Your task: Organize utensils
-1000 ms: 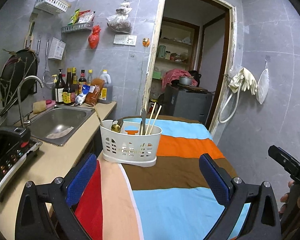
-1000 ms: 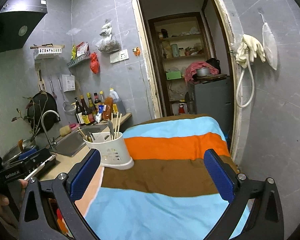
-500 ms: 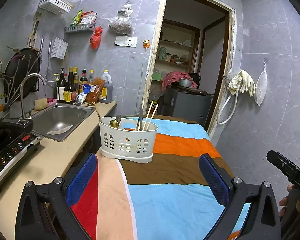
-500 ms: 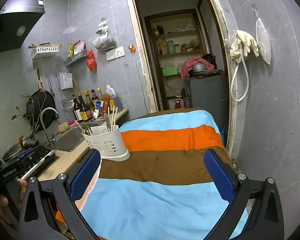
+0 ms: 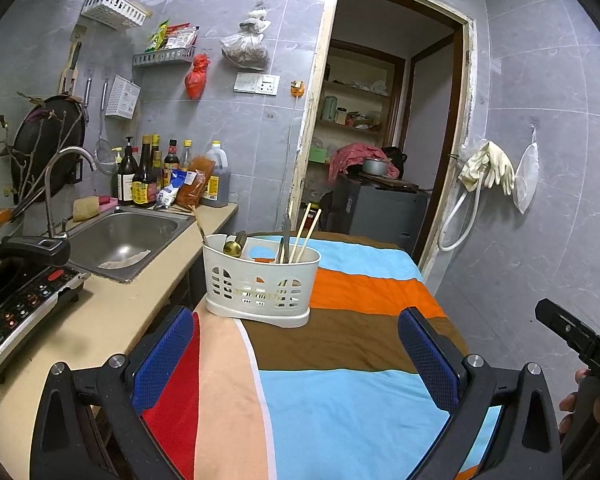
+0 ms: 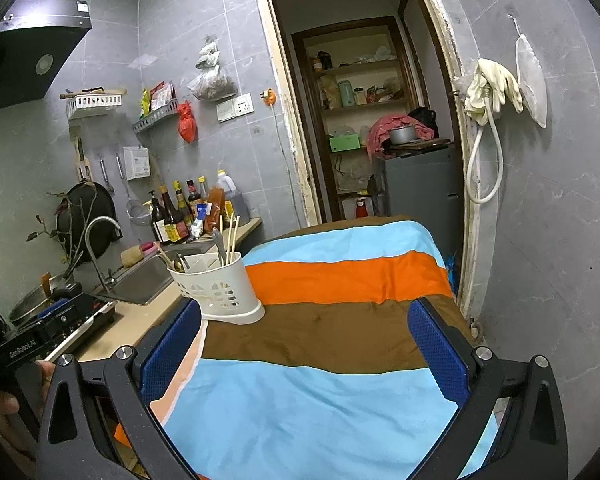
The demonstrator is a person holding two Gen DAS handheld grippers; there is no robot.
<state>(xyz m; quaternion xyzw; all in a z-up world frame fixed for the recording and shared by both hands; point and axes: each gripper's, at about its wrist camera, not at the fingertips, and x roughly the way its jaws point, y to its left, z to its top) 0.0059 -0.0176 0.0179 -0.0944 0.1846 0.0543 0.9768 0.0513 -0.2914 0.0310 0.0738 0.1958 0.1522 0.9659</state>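
A white slotted utensil holder [image 5: 260, 280] [image 6: 216, 284] stands on the striped tablecloth [image 5: 340, 360] [image 6: 340, 332] at the table's left edge. Wooden chopsticks [image 5: 306, 232] [image 6: 231, 234], a metal utensil [image 5: 284, 236] and a gold spoon [image 5: 233, 246] stick up out of it. My left gripper [image 5: 296, 356] hangs open in front of the holder, with nothing between its blue pads. My right gripper [image 6: 304, 356] is open too, over the cloth to the right of the holder, empty. Each gripper's body shows at the edge of the other's view, held by a hand.
Left of the table runs a beige counter with a steel sink [image 5: 128, 236], a tap [image 5: 60, 184], an induction cooker [image 5: 16, 304] and sauce bottles [image 5: 148, 176]. An open doorway [image 5: 380, 140] lies behind the table. Gloves and a hose [image 5: 480, 176] hang on the right wall.
Both grippers have drawn back and up a little from the table, so the holder sits slightly lower and farther off in both views. Both stayed open and empty.
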